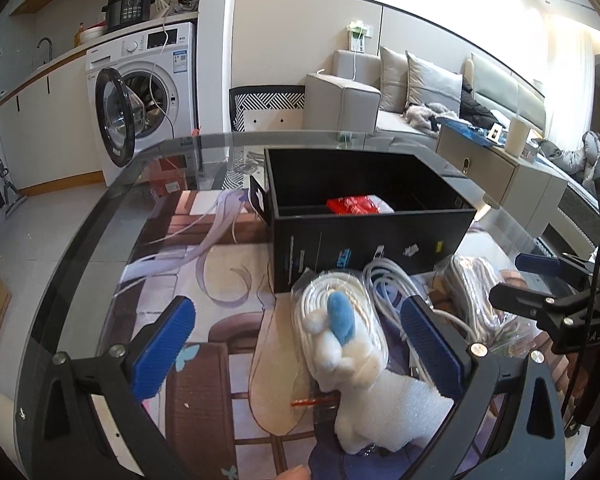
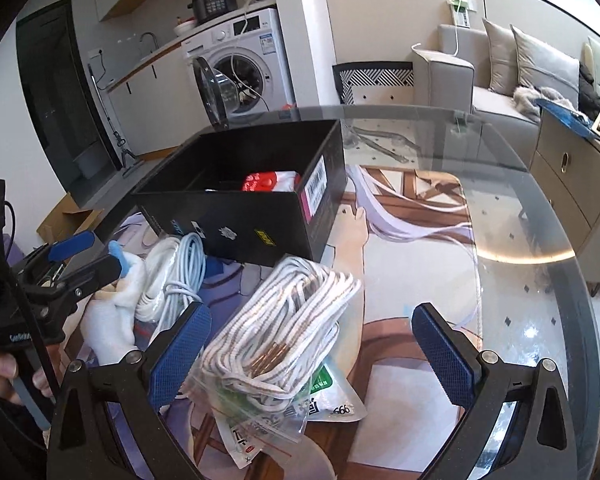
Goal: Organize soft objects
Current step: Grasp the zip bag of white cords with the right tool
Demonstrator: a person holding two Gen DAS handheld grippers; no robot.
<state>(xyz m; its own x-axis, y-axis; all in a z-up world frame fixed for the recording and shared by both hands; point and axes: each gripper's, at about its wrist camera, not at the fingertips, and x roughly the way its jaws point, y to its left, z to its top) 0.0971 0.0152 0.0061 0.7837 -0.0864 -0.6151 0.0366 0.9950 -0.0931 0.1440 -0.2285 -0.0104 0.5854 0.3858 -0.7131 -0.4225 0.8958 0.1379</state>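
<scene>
Left wrist view: left gripper [image 1: 300,344] spread wide, gripping nothing, one white plush toy [image 1: 364,372] between its pads, two bagged cable coils, one black box [image 1: 364,220] behind, right wrist view: right gripper [image 2: 312,352] wide open, empty, over one bagged striped cord bundle [image 2: 284,320].

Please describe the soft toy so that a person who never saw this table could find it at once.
Find the black open box on the glass table. In front of it lie bundles of white cord; the plush toy sits at their near edge, between the open left gripper fingers. Unlike the cords, it is fluffy white with one blue ear.
</scene>
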